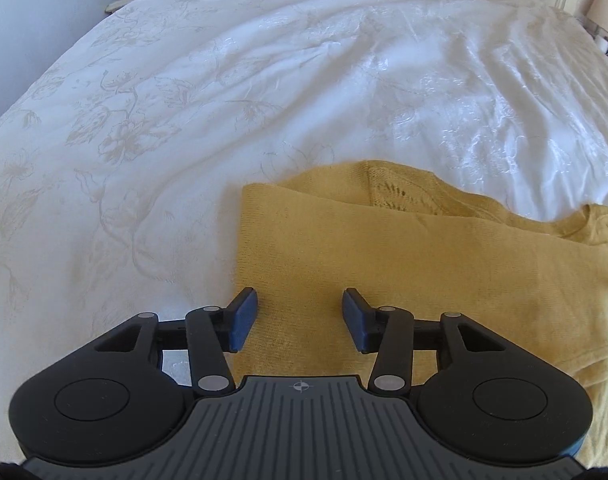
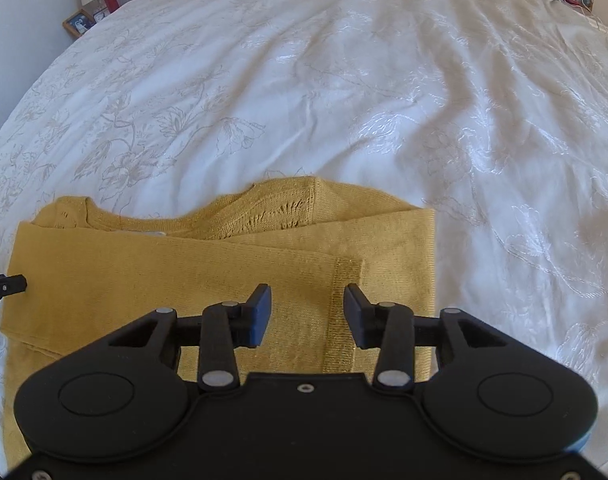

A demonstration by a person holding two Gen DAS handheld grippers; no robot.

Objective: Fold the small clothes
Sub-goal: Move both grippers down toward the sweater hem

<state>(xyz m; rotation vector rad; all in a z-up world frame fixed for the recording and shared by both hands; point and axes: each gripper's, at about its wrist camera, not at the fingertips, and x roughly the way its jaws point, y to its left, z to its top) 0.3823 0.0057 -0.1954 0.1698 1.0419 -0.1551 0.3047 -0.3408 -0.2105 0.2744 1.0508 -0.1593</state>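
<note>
Lying flat on the white bedspread (image 2: 343, 80), the yellow sweater (image 2: 184, 272) is folded into a wide band; its long axis runs from left to right across both views. The neckline points toward the far side of the bed. The knit is fine and soft, with a small lace pattern near the collar and a ribbed cuff (image 2: 343, 308) lying on top. The bedspread is shiny, wrinkled and embroidered with flowers. The left gripper (image 1: 300, 316) and the right gripper (image 2: 307, 312) both stand partly open above the sweater, holding nothing.
</note>
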